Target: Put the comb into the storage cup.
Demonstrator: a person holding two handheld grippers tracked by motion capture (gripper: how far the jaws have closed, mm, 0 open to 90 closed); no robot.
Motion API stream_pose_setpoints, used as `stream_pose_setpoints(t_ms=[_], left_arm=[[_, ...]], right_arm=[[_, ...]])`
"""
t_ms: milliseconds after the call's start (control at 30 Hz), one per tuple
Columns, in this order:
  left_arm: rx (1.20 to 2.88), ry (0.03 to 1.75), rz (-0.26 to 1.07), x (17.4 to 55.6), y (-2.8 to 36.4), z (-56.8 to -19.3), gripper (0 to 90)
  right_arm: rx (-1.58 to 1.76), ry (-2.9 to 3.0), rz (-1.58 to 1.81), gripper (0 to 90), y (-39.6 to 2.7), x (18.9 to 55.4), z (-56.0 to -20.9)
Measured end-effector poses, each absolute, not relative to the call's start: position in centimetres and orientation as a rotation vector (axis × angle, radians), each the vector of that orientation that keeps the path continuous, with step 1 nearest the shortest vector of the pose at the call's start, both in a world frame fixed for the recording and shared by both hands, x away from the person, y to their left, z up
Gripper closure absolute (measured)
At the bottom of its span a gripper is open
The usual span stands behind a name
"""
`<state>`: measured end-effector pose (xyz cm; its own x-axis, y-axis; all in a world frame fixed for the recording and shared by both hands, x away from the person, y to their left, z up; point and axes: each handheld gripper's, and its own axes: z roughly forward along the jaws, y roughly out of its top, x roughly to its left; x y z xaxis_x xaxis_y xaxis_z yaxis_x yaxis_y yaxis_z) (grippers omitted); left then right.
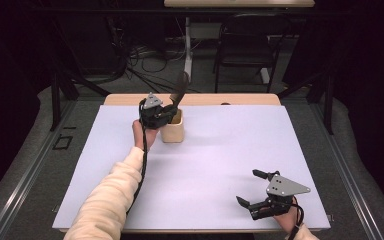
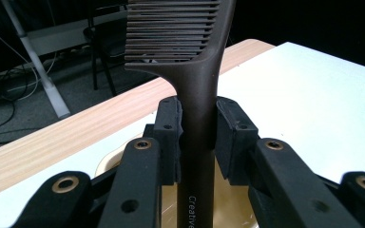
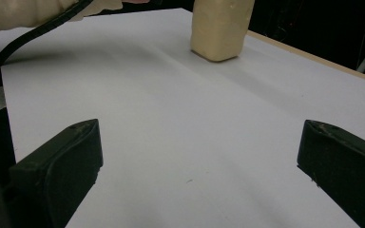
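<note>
A dark brown comb [image 2: 197, 95] stands upright with its teeth at the top, and my left gripper [image 2: 197, 135] is shut on its handle. Below the jaws, the handle's lower end goes into a cream-coloured cup [image 2: 228, 199]. From above, the left gripper [image 1: 161, 116] sits at the cup [image 1: 173, 131] near the table's far edge, with the comb [image 1: 179, 91] rising above the rim. My right gripper [image 1: 251, 189] rests open near the front right corner, nothing between its jaws. The cup [image 3: 221, 28] stands far ahead of those jaws.
A white mat [image 1: 220, 160] covers the wooden table [image 1: 250, 99]. A cream sleeve [image 1: 111, 192] reaches in from the bottom left, with a black cable trailing along it. Behind the table are a dark chair [image 1: 245, 45] and floor cables.
</note>
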<state>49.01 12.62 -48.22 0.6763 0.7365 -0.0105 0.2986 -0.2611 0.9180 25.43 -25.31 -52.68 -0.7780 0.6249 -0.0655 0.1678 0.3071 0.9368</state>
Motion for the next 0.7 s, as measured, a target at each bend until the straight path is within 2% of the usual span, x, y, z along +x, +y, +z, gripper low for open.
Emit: stream_pose_setpoints(t_ms=[700], left_arm=[[1.884,0.815,0.532,49.02,12.66,-48.56,72.4]], right_arm=[[0.705,2.16,1.471,0.8,-25.32,25.42,-52.68]])
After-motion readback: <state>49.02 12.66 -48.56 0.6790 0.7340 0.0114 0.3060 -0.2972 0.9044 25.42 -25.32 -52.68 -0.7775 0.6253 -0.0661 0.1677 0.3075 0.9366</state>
